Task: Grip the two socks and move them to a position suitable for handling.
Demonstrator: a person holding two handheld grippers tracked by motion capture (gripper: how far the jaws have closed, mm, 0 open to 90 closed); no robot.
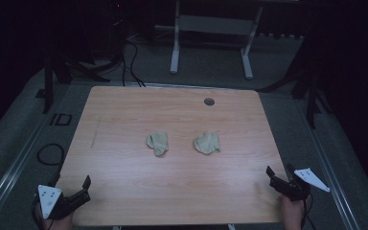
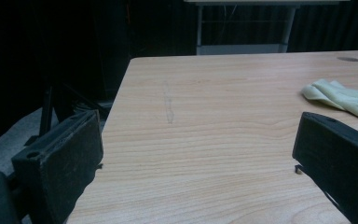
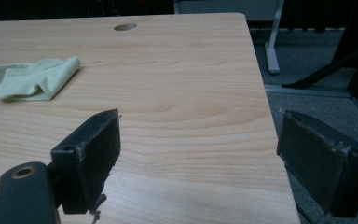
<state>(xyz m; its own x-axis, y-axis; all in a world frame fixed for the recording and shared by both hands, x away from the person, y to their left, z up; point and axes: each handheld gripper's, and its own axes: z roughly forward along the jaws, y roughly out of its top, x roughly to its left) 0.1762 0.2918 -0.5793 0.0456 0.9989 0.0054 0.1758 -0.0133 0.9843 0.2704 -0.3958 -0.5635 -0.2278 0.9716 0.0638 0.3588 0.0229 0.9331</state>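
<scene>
Nearest the camera, at the near left and near right corners of the wooden table, the left gripper and the right gripper wait with jaws spread wide and nothing between them; each gripper view confirms bare tabletop in the gap, so no grip has begun. Both pale green socks lie flat and crumpled near the middle of the table, side by side but well apart: the left sock a little to the left of centre, the right sock a little to the right of it. As a judgement, the work on them has not started: neither sock is touched, lifted, straightened or paired, and all of the reaching, picking and handling is still to come. From the left gripper view the left sock sits ahead and to the right of the jaws; from the right gripper view the right sock lies ahead and to the left. Each gripper thus has open wood between it and the nearer sock, and nothing stands in the way. Farther off, a round cable hole sits near the far edge, clear of the socks. Beyond the table a white desk frame stands on the grey carpet, and black cables lie on the floor at the left
</scene>
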